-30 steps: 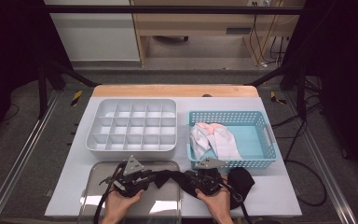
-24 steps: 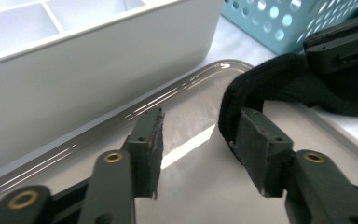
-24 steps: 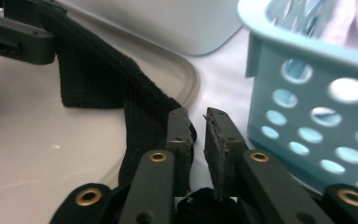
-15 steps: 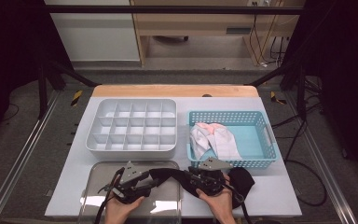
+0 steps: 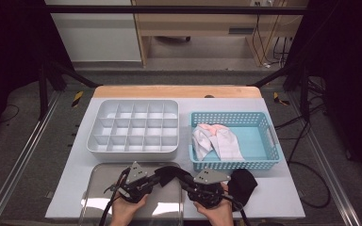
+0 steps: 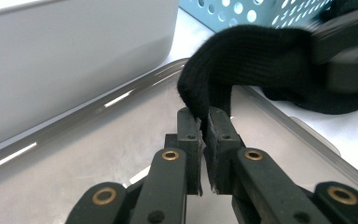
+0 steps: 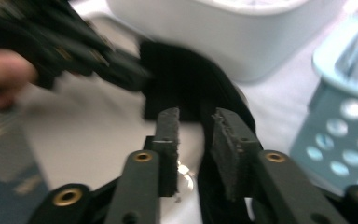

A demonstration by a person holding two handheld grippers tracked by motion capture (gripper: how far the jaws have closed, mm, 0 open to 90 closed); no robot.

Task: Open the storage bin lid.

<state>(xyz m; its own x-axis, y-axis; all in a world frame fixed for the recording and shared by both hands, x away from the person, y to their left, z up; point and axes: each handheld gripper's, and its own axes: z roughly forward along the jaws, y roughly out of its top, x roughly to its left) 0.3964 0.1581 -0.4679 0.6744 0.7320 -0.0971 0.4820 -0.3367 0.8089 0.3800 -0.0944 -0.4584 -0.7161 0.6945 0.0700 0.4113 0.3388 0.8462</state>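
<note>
Your left gripper (image 6: 204,122) has its jaws pressed together on the edge of the black sock (image 6: 256,56). The knit rises straight from between the fingers (image 6: 189,128), then arcs off up and to the right toward your other hand. In the high view the sock (image 5: 169,172) hangs as a bridge between both grippers, above the clear tray (image 5: 94,197).

Your right gripper (image 7: 195,122) has fingers (image 7: 228,135) spread w/ a gap; black fabric sits just beyond and between them, but the view's blurred, so I can't tell if a pad touches cloth. A second black sock (image 5: 243,182) lies just right of that gripper on the white mat.

Handling, as I judge it: light, soft, stretchy knit, no stiffness, so it'll sag and fold wherever unsupported. Not fragile, not slippery against the pads. Thin single layers can slip out, so pinch deep, a good bite of cuff edge betw. the pads, not the fringe. For the right hand, take the far end of the span so both ends stay taut.
</note>
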